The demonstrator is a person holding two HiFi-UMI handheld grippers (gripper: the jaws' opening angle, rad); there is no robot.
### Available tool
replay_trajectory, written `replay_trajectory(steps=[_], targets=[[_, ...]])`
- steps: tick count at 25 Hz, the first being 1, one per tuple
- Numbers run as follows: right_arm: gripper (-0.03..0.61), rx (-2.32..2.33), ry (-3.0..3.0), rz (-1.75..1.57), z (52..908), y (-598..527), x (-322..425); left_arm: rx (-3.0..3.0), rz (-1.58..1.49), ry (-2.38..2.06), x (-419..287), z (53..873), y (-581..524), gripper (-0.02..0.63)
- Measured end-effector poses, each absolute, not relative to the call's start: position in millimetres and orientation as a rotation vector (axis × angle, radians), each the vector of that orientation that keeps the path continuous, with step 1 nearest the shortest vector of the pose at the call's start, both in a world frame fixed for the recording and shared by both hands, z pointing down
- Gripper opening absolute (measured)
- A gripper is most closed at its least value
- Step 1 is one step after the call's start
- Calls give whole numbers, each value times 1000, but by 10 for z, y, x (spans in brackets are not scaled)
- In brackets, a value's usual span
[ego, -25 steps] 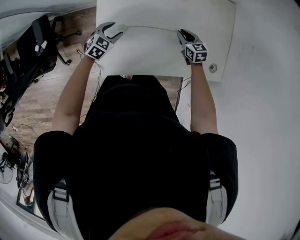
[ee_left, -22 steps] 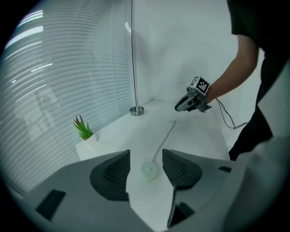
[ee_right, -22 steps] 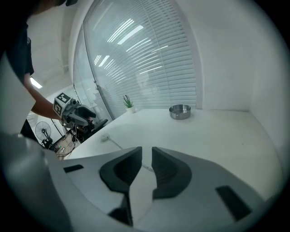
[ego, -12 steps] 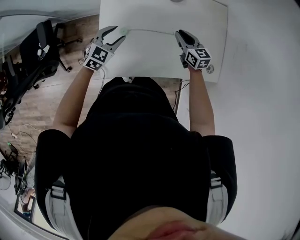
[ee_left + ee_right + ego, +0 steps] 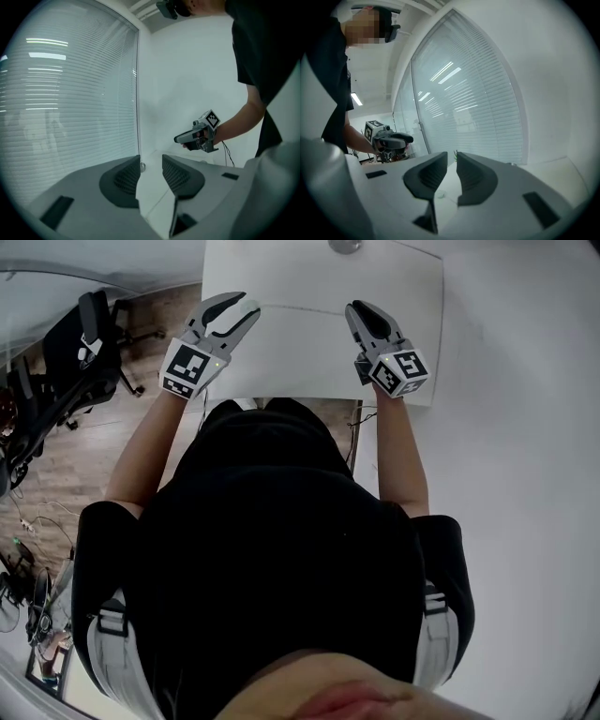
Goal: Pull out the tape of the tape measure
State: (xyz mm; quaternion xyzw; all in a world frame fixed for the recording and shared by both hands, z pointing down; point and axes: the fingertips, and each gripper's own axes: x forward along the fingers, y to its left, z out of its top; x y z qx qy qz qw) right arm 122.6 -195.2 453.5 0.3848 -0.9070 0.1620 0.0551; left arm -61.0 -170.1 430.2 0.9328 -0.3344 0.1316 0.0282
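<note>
A small pale green tape measure (image 5: 251, 306) lies on the white table (image 5: 309, 362), right at the fingertips of my left gripper (image 5: 240, 309). Those jaws are closing, and in the left gripper view only bare table shows between them (image 5: 151, 161). A thin tape (image 5: 300, 308) runs straight from the case to my right gripper (image 5: 356, 310), whose jaws are nearly together on the tape's end. The right gripper view (image 5: 451, 157) shows the case (image 5: 440, 193) far off on the table, seen through the narrow gap.
A round metal grommet (image 5: 345, 245) sits at the table's far edge. A black office chair (image 5: 84, 343) and cables stand on the wooden floor to the left. Window blinds (image 5: 70, 93) rise behind the table, and a white wall lies to the right.
The left gripper's jaws have narrowed and it has come back a little from the case. Both grippers look larger and nearer. The tape stays stretched between the case and the right gripper.
</note>
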Motion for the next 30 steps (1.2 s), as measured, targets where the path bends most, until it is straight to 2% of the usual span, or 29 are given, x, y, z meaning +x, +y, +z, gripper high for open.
replay_trajectory(steps=[10,14,18,30], targets=[[54,1144,-2849,302,3769,-1684,980,2912,208,-1042,-551,3745,-1488,64],[17,1127,-2866,237,3587,-1551,849,2925,174,-1049,-539,3654,-1440,13],[-9,1115,-2873,213,3558,-1451,763,2917,161,-1034,-502,3675,-1399,11],[2,1080,-2871,73,3423,-1175,443,2915,134,-1010,-425,3604,-1169,11]])
